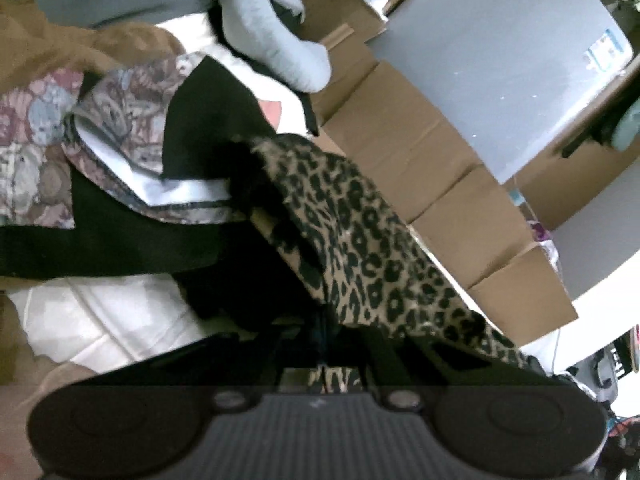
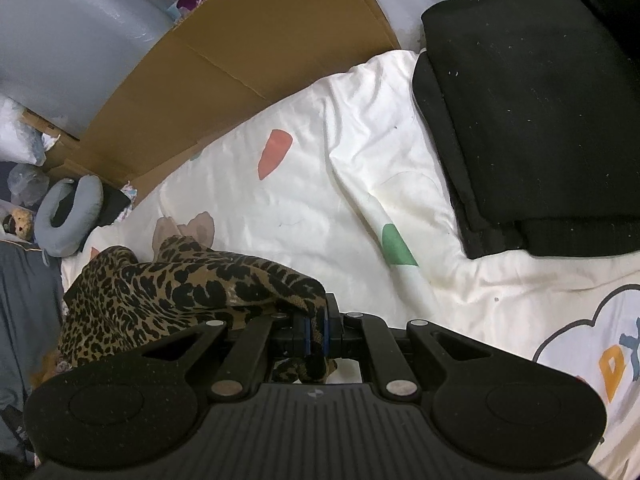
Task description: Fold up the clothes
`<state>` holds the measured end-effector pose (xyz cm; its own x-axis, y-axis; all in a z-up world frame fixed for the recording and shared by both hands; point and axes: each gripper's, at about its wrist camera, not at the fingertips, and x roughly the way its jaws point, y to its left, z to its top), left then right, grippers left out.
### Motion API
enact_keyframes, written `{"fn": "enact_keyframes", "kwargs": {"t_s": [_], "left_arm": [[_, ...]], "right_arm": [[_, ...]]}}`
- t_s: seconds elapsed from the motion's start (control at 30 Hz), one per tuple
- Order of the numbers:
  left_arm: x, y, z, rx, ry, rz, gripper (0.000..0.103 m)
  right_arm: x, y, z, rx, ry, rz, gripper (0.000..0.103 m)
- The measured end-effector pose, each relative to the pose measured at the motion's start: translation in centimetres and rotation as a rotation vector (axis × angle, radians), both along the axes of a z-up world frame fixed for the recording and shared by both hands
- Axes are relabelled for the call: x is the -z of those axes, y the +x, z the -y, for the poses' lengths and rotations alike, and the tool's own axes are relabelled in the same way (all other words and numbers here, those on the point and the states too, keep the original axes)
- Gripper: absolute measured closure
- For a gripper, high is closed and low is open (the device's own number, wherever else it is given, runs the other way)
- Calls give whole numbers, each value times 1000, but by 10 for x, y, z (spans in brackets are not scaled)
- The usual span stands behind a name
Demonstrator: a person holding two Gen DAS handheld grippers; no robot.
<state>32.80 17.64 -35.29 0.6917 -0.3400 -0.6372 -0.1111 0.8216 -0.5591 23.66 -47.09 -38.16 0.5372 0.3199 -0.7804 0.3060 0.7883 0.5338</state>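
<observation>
A cream bed cover (image 2: 320,184) with coloured shapes carries a folded black garment (image 2: 532,120) and, nearer, a leopard-print garment (image 2: 160,292) — thin, soft and probably light, sagging between two grips. The right gripper (image 2: 316,332) has its fingers clamped on one edge; the left gripper (image 1: 328,344) appears closed on another — edges look best for holding.

From the left wrist we cannot make out the left claw (image 1: 326,344): its fingertips are buried under the leopard-print garment (image 1: 360,240), and the whole view is blurred. The patterned cloth (image 1: 36,140) runs off the left edge. From the right wrist, the folded black garment (image 2: 532,120) is cut by the right edge, and the small toy (image 2: 18,222) is too tiny to identify.
</observation>
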Motion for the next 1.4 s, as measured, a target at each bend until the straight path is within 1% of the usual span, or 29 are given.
{"fn": "enact_keyframes", "kwargs": {"t_s": [0.2,0.4,0.63,0.9,1.07,1.27,1.4], "left_arm": [[-23,-23,1,22,17,-1,103],[-54,-60,-5,49,31,-16,103],[-80,-104,-9,58,36,-46,103],[-104,-155,-14,40,47,-86,103],[-110,-186,-10,44,38,-134,103],[-103,-218,-5,52,24,-202,103],[-100,-238,-7,50,8,-241,103]], "right_arm": [[-6,-7,-4,-10,-2,12,99],[-17,-21,-5,-53,-10,6,99],[-32,-52,-1,-63,-11,-9,99],[-45,-87,-1,-107,-26,-57,99],[-56,-107,2,-131,-36,-66,99],[-65,-135,15,-126,-45,-87,99],[-63,-152,18,-125,-47,-126,99]]}}
